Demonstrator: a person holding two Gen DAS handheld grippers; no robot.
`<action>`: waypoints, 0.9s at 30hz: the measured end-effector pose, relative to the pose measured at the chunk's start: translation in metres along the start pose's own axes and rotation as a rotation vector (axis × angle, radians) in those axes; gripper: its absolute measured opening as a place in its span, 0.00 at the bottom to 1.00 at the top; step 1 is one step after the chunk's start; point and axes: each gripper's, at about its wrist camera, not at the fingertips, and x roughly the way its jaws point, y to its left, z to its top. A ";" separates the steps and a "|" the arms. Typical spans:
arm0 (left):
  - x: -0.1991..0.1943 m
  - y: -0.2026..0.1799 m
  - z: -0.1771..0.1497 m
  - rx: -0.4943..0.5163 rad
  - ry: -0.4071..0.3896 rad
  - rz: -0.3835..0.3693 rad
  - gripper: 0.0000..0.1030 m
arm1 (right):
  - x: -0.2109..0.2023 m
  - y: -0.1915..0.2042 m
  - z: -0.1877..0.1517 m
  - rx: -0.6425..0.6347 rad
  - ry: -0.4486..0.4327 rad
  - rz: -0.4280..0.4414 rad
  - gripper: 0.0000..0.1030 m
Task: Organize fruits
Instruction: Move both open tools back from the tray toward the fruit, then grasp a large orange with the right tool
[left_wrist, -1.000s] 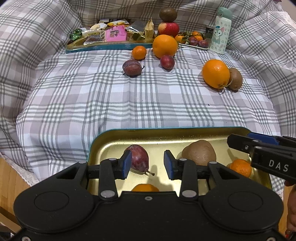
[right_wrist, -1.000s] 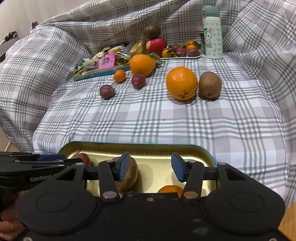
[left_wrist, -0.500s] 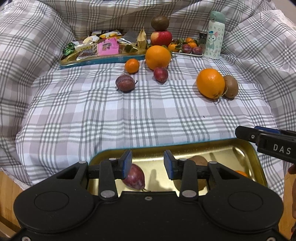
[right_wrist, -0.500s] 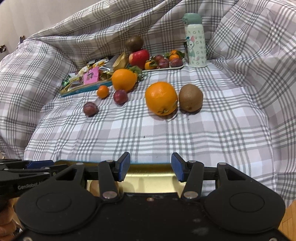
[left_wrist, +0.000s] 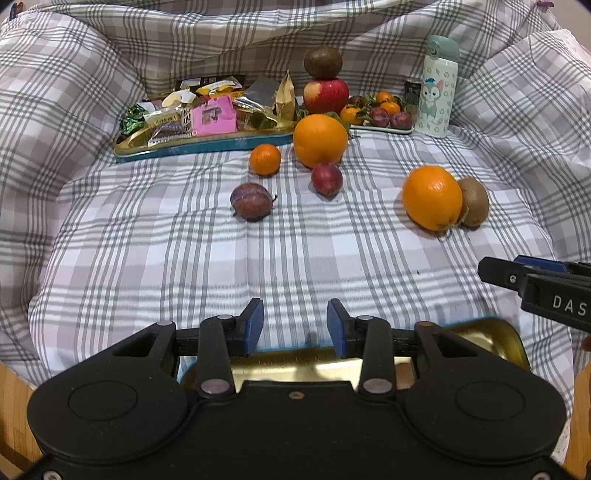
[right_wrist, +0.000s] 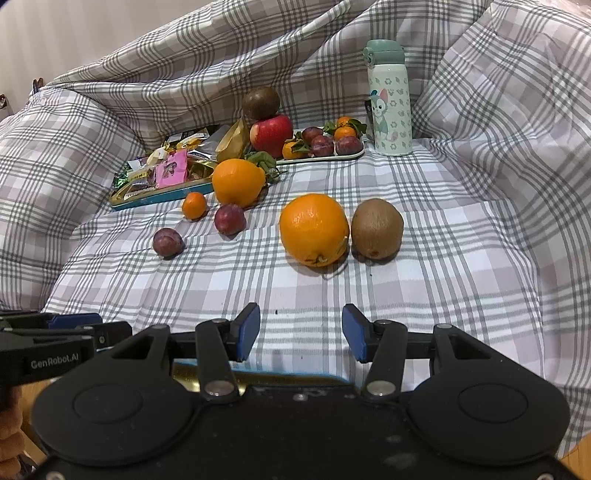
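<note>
Loose fruit lies on the checked cloth: a large orange (right_wrist: 314, 229) touching a kiwi (right_wrist: 376, 229), two plums (left_wrist: 251, 201) (left_wrist: 327, 179), a small mandarin (left_wrist: 265, 159) and a second large orange (left_wrist: 320, 140). Just under both grippers sits a gold tin tray (left_wrist: 495, 339) with a blue rim; what it holds is hidden now. My left gripper (left_wrist: 295, 326) stands open and empty over the tray's far edge. My right gripper (right_wrist: 300, 332) is open and empty too, a hand's width short of the orange and kiwi. Each gripper shows at the edge of the other's view.
At the back a blue-rimmed tin (left_wrist: 199, 142) holds wrapped snacks. A small plate (right_wrist: 321, 157) carries plums and mandarins; an apple (left_wrist: 325, 96) with a kiwi on top stands beside it. A mint bottle (right_wrist: 389, 103) stands at the back right. Bunched bedding rises on both sides.
Both grippers have lifted and pulled back from the gold tray, so the plum, kiwi and mandarins in it have dropped out of view. Jaws unchanged.
</note>
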 end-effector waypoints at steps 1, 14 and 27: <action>0.002 0.000 0.003 0.000 -0.001 0.002 0.45 | 0.002 0.000 0.001 -0.001 -0.001 0.000 0.51; 0.034 0.014 0.030 -0.029 0.013 0.027 0.45 | 0.036 0.000 0.033 -0.016 -0.006 -0.013 0.51; 0.066 0.024 0.052 -0.054 0.044 0.047 0.45 | 0.066 -0.004 0.061 -0.022 -0.035 -0.043 0.51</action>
